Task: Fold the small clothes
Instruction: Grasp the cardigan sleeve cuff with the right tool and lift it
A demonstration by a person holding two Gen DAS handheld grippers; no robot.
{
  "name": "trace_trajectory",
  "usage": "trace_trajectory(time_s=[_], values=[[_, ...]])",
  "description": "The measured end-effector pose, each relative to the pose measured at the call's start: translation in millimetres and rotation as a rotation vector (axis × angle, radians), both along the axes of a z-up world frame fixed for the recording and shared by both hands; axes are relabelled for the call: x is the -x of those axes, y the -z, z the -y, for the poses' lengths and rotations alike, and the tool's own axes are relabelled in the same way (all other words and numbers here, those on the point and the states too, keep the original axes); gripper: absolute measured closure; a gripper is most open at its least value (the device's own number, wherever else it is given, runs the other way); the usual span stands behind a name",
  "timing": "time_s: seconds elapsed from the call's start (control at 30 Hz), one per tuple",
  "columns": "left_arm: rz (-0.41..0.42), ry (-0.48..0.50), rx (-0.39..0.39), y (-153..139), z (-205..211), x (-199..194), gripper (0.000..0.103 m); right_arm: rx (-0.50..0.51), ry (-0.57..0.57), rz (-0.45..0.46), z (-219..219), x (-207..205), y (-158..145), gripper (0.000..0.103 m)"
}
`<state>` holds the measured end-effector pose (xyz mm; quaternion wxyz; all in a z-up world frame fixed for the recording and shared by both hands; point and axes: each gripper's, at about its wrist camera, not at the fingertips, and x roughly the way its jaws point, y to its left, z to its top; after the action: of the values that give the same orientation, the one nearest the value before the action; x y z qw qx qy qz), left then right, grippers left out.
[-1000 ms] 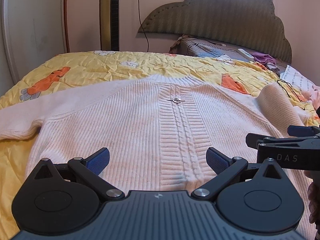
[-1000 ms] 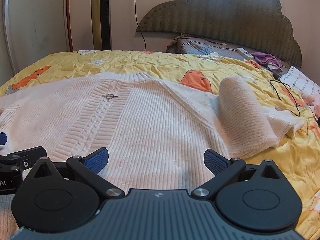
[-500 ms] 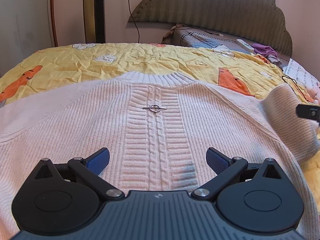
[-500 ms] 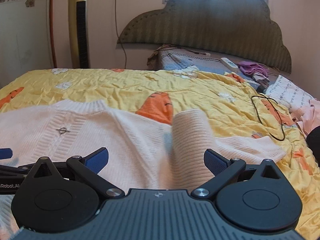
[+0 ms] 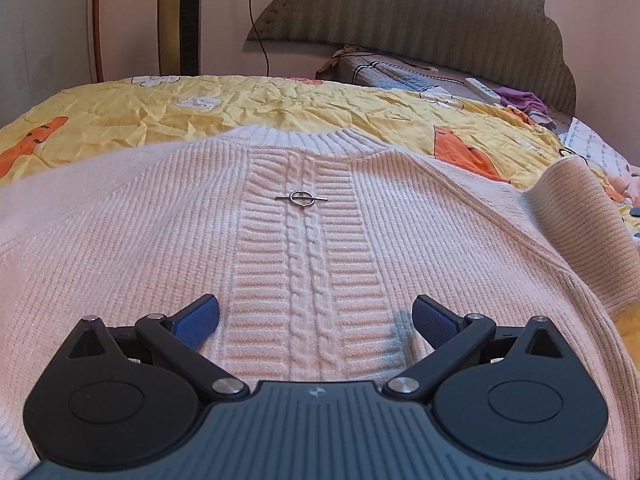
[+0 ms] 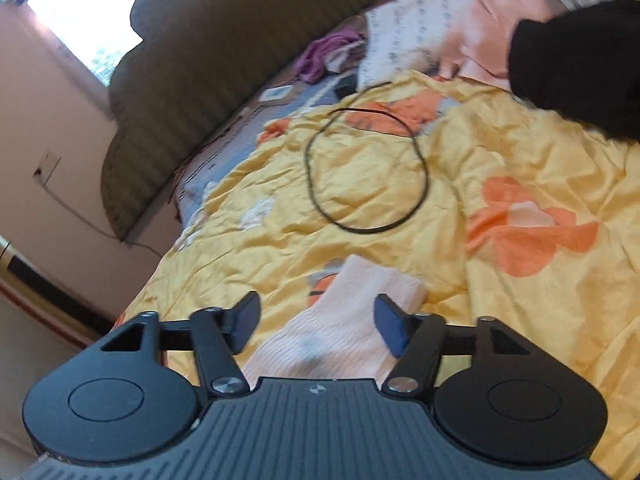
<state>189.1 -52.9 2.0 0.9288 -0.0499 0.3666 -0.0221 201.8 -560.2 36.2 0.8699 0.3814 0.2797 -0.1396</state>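
Observation:
A cream knit sweater lies front up on the yellow bedcover, a metal ring pin on its cable panel. My left gripper hovers open over the lower middle of the sweater, holding nothing. The sweater's right sleeve humps up at the right edge. In the tilted, blurred right wrist view, my right gripper straddles the sleeve's cuff end. Its jaws are closing with the cuff between them, and the pads do not press it.
A black cable loop lies on the cover beyond the cuff. A person's black sleeve reaches in at the upper right. A padded headboard, a white remote and purple cloth sit at the bed's far end.
The right gripper swung right along the sleeve to its cuff, rolled sideways, and its jaws narrowed. It left the left wrist view. The left gripper moved in over the sweater, then held still.

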Motion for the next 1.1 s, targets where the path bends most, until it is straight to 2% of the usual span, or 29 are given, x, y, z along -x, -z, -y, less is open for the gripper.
trace_trajectory(time_s=[0.07, 0.13, 0.17, 0.23, 0.37, 0.6, 0.63, 0.67, 0.7, 0.9, 0.93, 0.97, 1.0, 1.03, 1.07, 1.1], values=[[-0.003, 0.002, -0.012, 0, 2, -1, 0.000, -0.056, 0.014, -0.040, 14, -6, 17, 0.065], [-0.004, 0.003, -0.021, 0, 3, -1, 0.000, -0.053, 0.023, -0.063, 17, -11, 28, 0.064], [-0.004, 0.003, -0.022, 1, 3, 0, 0.000, -0.042, 0.028, -0.067, 17, -12, 31, 0.069], [-0.002, 0.002, -0.017, 0, 3, 0, 0.000, -0.036, 0.066, -0.040, 19, -10, 31, 0.069], [-0.001, 0.001, -0.015, 1, 3, 0, 0.000, -0.070, 0.105, -0.004, 23, -3, 33, 0.068], [-0.001, 0.001, -0.015, 1, 3, 0, 0.000, -0.029, 0.091, 0.003, 16, 11, 28, 0.063], [-0.001, 0.001, -0.016, 1, 3, 0, 0.000, -0.020, 0.095, 0.007, 14, 13, 26, 0.062], [-0.001, 0.002, -0.016, 1, 3, 0, 0.000, -0.018, 0.098, 0.013, 13, 15, 25, 0.054], [-0.001, 0.002, -0.015, 1, 3, 0, 0.000, -0.019, 0.094, 0.008, 13, 15, 25, 0.051], [-0.002, 0.002, -0.018, 1, 3, 0, 0.000, -0.029, 0.053, -0.037, 10, 1, 35, 0.049], [-0.002, 0.002, -0.019, 1, 3, 0, 0.000, -0.013, 0.044, -0.023, 8, -4, 37, 0.049], [-0.002, 0.002, -0.018, 0, 3, 0, 0.000, -0.009, 0.042, -0.012, 8, -8, 39, 0.050], [-0.002, 0.002, -0.017, 0, 2, 0, 0.000, -0.005, 0.045, -0.002, 7, -10, 40, 0.058], [-0.001, 0.002, -0.016, 0, 3, 0, 0.000, -0.002, 0.046, 0.004, 6, -13, 41, 0.076], [-0.001, 0.002, -0.016, 0, 3, 0, 0.000, -0.011, 0.036, -0.002, 5, -16, 44, 0.088], [0.000, 0.001, -0.010, 0, 2, 0, 0.000, -0.015, 0.031, 0.001, 4, -16, 45, 0.088]])
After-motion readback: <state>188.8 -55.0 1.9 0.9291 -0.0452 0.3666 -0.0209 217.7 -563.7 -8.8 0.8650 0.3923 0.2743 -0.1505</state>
